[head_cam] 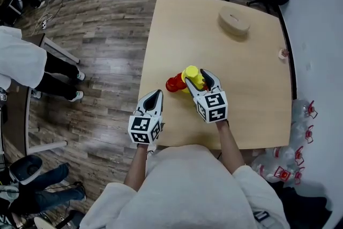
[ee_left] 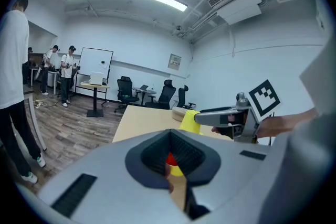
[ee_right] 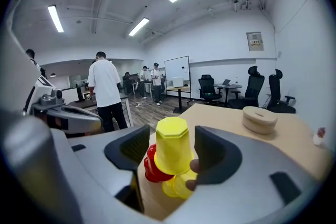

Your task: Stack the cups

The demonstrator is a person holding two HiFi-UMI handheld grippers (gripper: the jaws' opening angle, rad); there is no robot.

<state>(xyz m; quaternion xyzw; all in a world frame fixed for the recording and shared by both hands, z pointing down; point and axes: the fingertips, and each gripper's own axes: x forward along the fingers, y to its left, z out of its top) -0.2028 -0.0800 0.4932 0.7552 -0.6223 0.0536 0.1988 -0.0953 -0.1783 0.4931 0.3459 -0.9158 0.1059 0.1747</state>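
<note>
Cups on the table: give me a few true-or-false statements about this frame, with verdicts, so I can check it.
1. The yellow cup stands between the jaws of the right gripper. True.
2. The left gripper holds the red cup. False: its jaws are together on nothing, short of the cups.
3. In the head view the red cup is right of the yellow cup. False: it is on its left.
4. A round beige object sits on the far part of the table. True.

cups point(head_cam: 186, 79) on table point(head_cam: 252, 94) near its front edge, round box point(head_cam: 233, 22) behind right
</note>
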